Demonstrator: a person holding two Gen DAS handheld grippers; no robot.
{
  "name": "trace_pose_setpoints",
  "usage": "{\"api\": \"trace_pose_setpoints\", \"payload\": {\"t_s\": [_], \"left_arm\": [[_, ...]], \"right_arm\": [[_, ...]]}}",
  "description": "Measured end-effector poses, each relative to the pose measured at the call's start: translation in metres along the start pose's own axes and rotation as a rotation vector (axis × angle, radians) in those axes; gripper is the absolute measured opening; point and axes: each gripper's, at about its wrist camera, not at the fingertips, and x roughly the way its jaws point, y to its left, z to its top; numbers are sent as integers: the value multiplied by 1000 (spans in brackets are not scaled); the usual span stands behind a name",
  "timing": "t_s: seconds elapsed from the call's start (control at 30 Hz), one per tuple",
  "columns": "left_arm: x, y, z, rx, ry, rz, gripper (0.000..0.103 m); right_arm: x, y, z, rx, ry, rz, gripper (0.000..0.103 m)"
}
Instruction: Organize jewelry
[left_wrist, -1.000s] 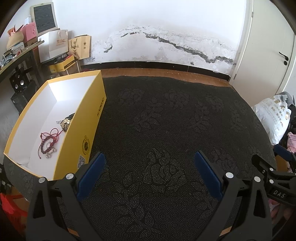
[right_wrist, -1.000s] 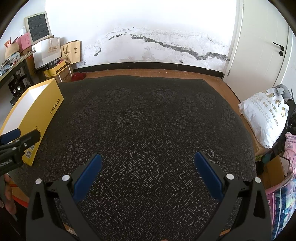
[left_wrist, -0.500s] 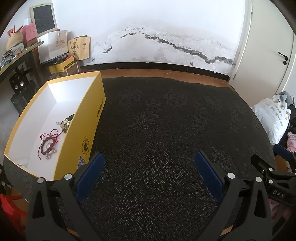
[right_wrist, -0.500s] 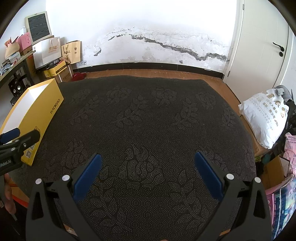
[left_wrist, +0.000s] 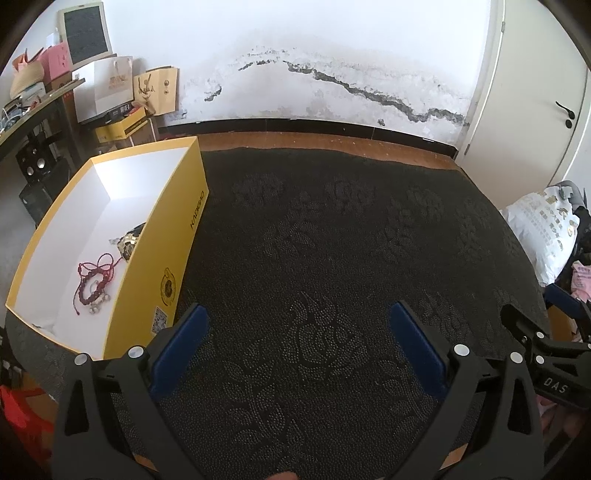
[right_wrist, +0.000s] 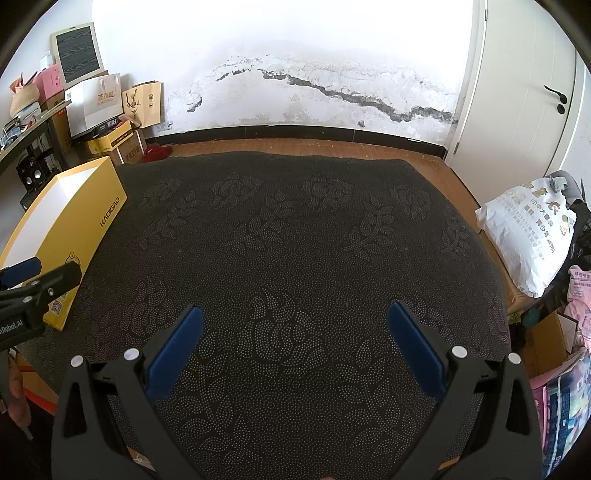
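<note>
A yellow box (left_wrist: 166, 236) with a white inside stands at the left edge of the dark patterned table cover (left_wrist: 332, 258). Inside it lie a red beaded bracelet (left_wrist: 90, 286) and a dark metallic piece (left_wrist: 129, 242), partly hidden by the box wall. My left gripper (left_wrist: 297, 321) hovers open over the cover, just right of the box's near corner, with nothing between its fingers. My right gripper (right_wrist: 293, 325) is open and empty over the cover's near middle. The yellow box (right_wrist: 70, 225) shows at the left in the right wrist view, and no jewelry lies on the cover there.
Shelves with paper bags and boxes (right_wrist: 107, 103) stand at the back left. A white door (right_wrist: 524, 92) is at the right. A white sack (right_wrist: 528, 236) and pink packets (right_wrist: 580, 295) sit past the table's right edge. Wooden floor (right_wrist: 295, 146) lies beyond the cover.
The left wrist view has shifted slightly, the box sitting a little lower and closer. The right gripper has barely moved. Both stay open.
</note>
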Motion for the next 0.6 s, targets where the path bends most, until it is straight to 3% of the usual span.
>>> {"api": "trace_pose_setpoints", "payload": {"t_s": [0.6], "left_arm": [[-2,0,0,8,-5,-6,97]], "right_arm": [[0,2,2,-5,-2,-2,97]]}}
